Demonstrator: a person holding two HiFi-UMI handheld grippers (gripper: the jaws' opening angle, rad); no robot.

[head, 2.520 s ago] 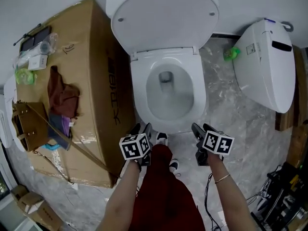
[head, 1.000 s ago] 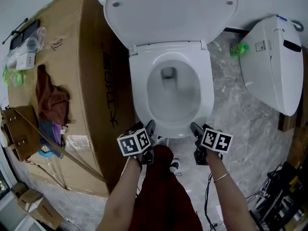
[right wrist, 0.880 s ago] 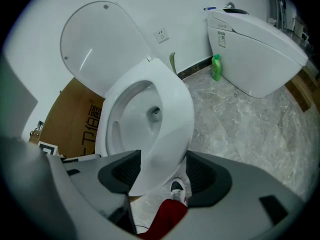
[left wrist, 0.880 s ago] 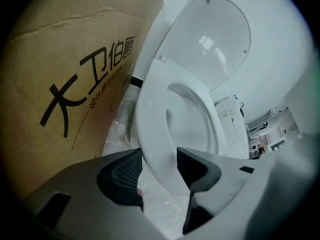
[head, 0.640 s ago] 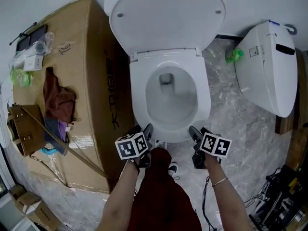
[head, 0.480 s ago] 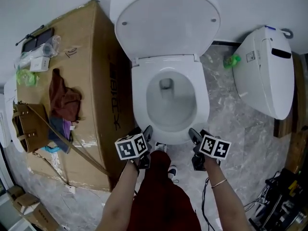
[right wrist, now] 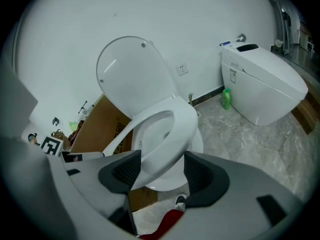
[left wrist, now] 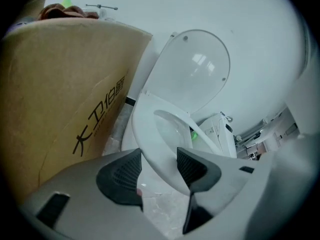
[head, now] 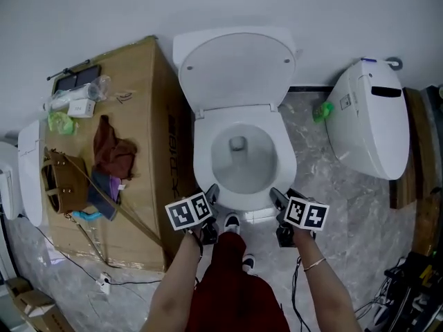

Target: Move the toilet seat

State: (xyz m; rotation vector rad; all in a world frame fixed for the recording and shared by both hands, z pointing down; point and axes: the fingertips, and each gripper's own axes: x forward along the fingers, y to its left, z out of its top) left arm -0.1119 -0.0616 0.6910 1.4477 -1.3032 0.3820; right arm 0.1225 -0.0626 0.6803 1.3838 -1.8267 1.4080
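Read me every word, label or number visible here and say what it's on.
"大卫", then two characters I can't make out: black print on the cardboard box side.
Label on the second toilet: too small to read.
Scribble on the box top: illegible.

Your grey marble floor carries the white toilet against the back wall, with the big cardboard box just beside it on your left. A second white toilet stands toward the floor's right edge. A green bottle sits by the wall between the two toilets. In the front right corner lies what looks like a tangle of cables.
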